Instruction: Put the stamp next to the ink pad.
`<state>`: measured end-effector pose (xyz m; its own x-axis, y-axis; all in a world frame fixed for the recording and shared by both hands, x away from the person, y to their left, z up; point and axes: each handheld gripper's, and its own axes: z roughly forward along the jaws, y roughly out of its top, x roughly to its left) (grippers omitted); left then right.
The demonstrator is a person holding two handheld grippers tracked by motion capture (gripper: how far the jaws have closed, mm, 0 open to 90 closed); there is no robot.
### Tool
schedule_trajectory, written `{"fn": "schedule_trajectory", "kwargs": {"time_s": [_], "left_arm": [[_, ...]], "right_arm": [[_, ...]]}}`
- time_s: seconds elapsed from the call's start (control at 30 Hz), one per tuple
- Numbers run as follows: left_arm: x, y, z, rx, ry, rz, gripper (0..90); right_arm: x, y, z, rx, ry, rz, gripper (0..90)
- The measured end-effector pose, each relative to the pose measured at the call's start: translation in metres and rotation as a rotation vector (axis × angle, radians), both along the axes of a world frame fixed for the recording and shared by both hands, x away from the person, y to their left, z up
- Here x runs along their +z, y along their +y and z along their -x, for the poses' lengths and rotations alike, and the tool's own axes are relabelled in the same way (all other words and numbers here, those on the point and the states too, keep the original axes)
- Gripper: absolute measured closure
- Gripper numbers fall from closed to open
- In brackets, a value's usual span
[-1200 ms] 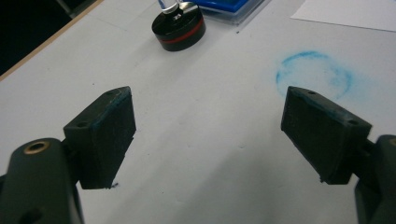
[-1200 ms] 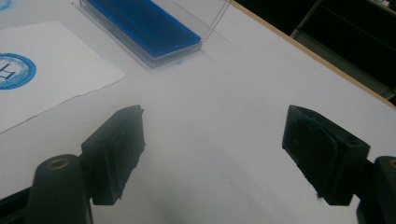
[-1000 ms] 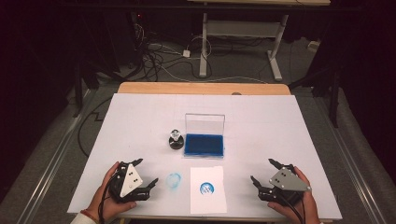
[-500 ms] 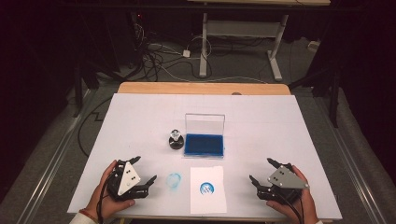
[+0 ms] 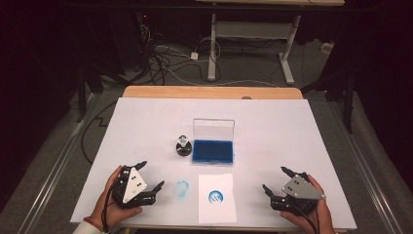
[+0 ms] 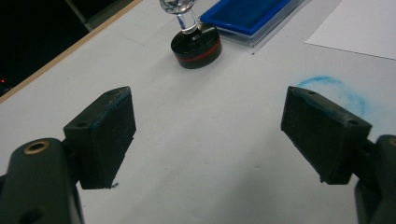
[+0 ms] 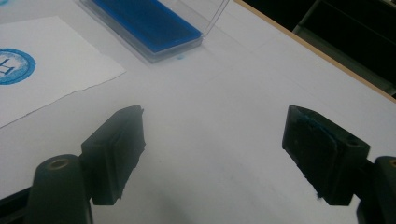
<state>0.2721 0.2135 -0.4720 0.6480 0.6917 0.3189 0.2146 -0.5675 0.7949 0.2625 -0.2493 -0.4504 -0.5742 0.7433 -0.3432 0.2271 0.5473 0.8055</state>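
My left gripper [image 5: 150,183] and right gripper [image 5: 277,186] rest on the worktop [image 5: 292,136], fingers [image 6: 100,135] released, holding nothing. The stamp [image 5: 183,146] stands upright just beside the ink pad [image 5: 213,151], well apart from both.

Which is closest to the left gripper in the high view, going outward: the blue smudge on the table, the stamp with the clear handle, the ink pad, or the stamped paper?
From the left gripper:
1. Blue smudge, just to its right on the table.
2. Stamp, ahead and right, and stamped paper, past the smudge: too close to call.
3. Ink pad, beyond the stamp, lid raised.
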Motion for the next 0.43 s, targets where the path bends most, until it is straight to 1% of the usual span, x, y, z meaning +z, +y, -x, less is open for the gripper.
{"fn": "schedule_trajectory", "kwargs": {"time_s": [0.07, 0.17, 0.27, 0.43], "left_arm": [[-0.0011, 0.0005, -0.0004, -0.005, 0.006, -0.009, 17.7], [-0.0012, 0.0028, -0.0011, -0.009, 0.008, -0.001, 17.6], [-0.0010, 0.0039, -0.0027, 0.002, 0.012, -0.001, 17.6], [-0.0009, 0.0024, -0.0041, 0.007, 0.012, -0.004, 17.6]], "right_arm": [[0.0005, -0.0007, -0.0006, -0.006, 0.002, -0.006, 21.3], [-0.0004, 0.0017, -0.0018, 0.000, 0.005, 0.000, 21.3], [-0.0020, 0.0028, -0.0026, 0.005, 0.012, 0.010, 21.3], [-0.0028, 0.0000, -0.0038, -0.002, 0.018, -0.004, 21.3]]}}
